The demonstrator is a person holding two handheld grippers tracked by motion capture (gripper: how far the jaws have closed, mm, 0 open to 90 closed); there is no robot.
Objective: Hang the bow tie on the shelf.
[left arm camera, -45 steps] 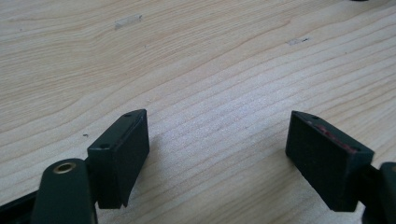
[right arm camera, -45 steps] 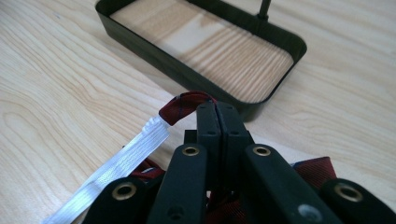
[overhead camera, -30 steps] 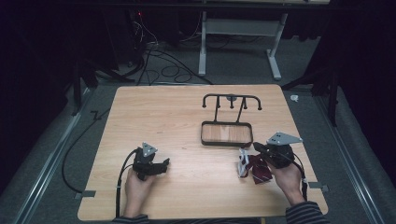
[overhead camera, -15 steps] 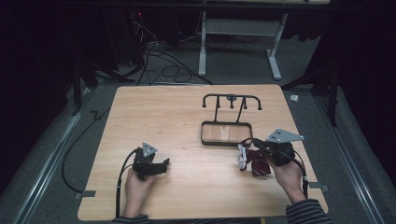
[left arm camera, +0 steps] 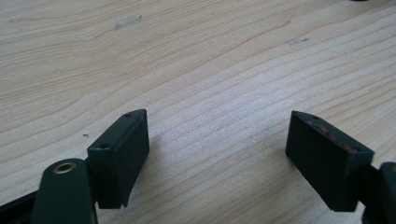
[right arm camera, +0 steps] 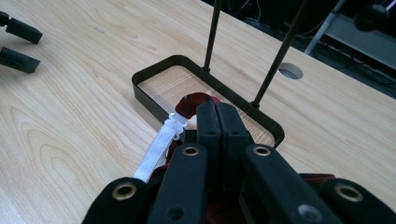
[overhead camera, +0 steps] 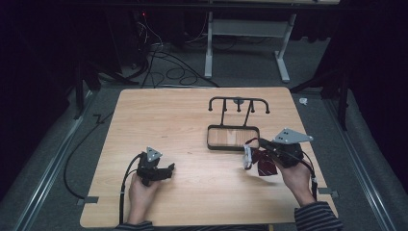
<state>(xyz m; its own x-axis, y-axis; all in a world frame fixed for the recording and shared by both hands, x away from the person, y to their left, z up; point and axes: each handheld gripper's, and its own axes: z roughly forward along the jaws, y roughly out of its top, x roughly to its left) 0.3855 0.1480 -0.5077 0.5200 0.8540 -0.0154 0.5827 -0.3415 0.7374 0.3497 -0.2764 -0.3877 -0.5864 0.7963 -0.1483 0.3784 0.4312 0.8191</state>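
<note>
1 dark red cloth [overhead camera: 263,163] with a white strap [right arm camera: 156,151] hangs from the right tool [overhead camera: 255,151], whose jaws are clamped together on it just in front of the black rack [overhead camera: 233,137]. It looks light, soft and floppy, so it will sag and swing from any single hold; nothing about it seems fragile or slippery. The present pinch near the top edge, beside where the strap is sewn on, seems a sound place, as the folded fabric gives the pads bulk to bite.

The left tool [overhead camera: 163,171] rests low over the desk [overhead camera: 159,115] with its jaws apart and nothing between them.

Against the frame 1 second ago, the right tool is higher and closer to the rack's tray, and the cloth is lifted further off the desk. The left tool is unmoved.
</note>
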